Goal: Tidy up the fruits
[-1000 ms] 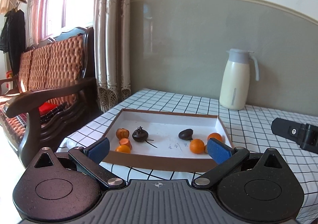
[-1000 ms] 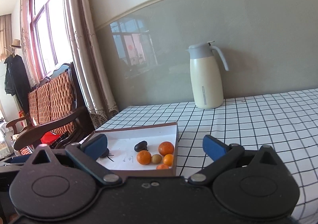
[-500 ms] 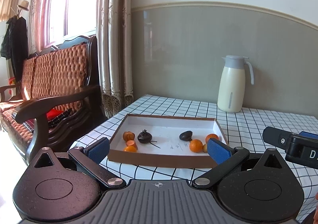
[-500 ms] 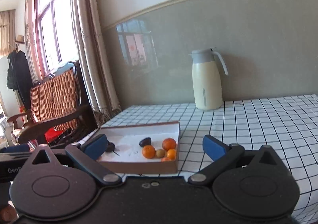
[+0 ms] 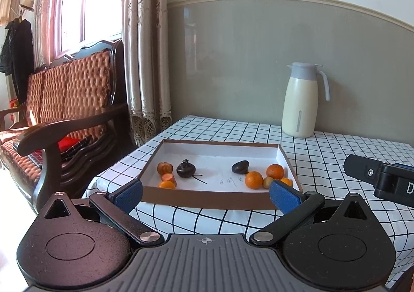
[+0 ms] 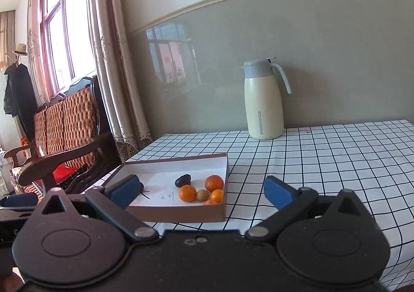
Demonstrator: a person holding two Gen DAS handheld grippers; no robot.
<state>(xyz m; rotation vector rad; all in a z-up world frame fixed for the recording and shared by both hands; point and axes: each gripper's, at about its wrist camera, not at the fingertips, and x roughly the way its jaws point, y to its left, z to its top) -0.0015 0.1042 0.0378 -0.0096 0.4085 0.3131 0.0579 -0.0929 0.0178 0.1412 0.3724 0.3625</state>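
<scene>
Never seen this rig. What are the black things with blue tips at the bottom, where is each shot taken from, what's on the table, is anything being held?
They are hand-held grippers, one in each of a person's hands, not robot arms. Each carries a fisheye camera looking forward along its two blue-padded fingers.

One picture looks out from the left gripper, the other from the right gripper. Both have their jaws wide apart with nothing between them, so nothing is held.

On the checked tablecloth sits a shallow cardboard tray with a white floor. At its left end lie a few small orange fruits and a dark stemmed fruit; at its right end, a dark oval fruit and a cluster of oranges. A cream thermos jug stands by the wall. The black piece at the right edge of the left view appears to be the other gripper.
</scene>
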